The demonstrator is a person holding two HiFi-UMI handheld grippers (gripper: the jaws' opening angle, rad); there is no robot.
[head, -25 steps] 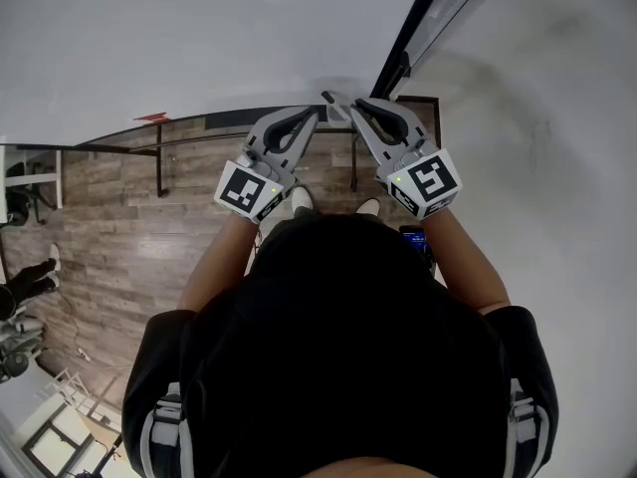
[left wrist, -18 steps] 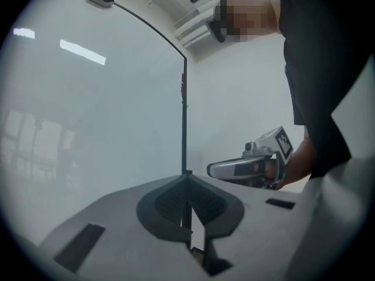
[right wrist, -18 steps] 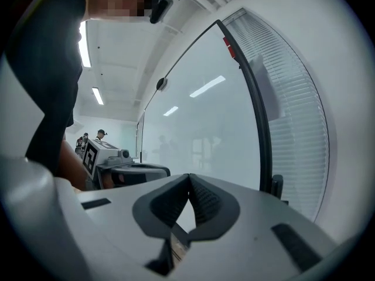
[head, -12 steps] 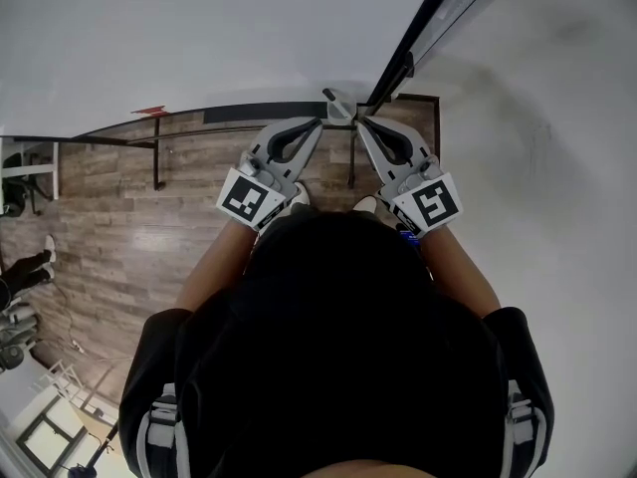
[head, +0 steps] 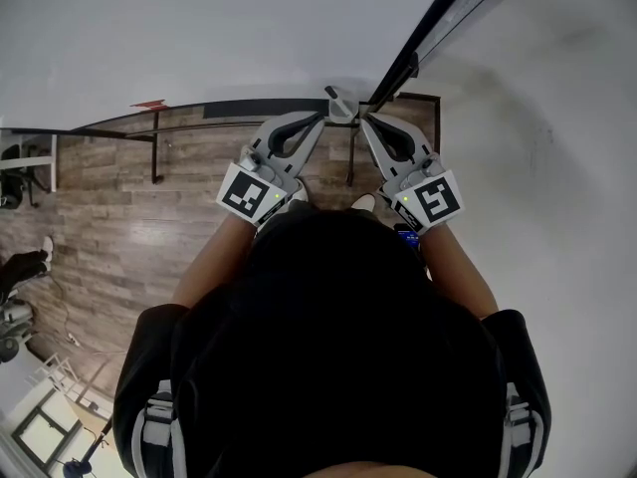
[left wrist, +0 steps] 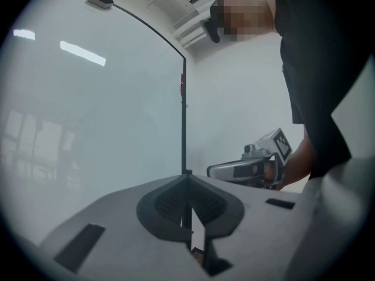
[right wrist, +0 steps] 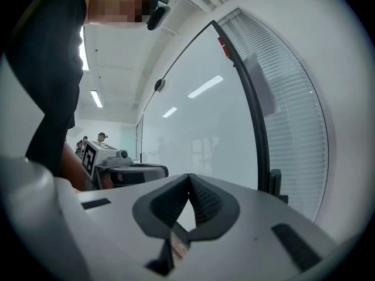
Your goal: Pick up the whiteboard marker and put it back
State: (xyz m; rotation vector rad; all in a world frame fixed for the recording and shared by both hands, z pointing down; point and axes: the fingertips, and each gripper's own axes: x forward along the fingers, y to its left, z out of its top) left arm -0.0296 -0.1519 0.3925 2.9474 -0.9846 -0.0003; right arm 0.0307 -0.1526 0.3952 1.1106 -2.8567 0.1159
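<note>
Right claw (right wrist: pixel 188 175), jaws just now closing in, sits tip to tip on nothing near the whiteboard (right wrist: pixel 199 119) — left claw (left wrist: pixel 187 176) likewise shut & empty — w/ the marker in no view, so neither pick-up nor put-back can be read.

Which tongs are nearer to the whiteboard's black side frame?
Right. The right tongs, just closed with nothing between them, sit close beside the black side frame; the left tongs are farther left of it.
</note>
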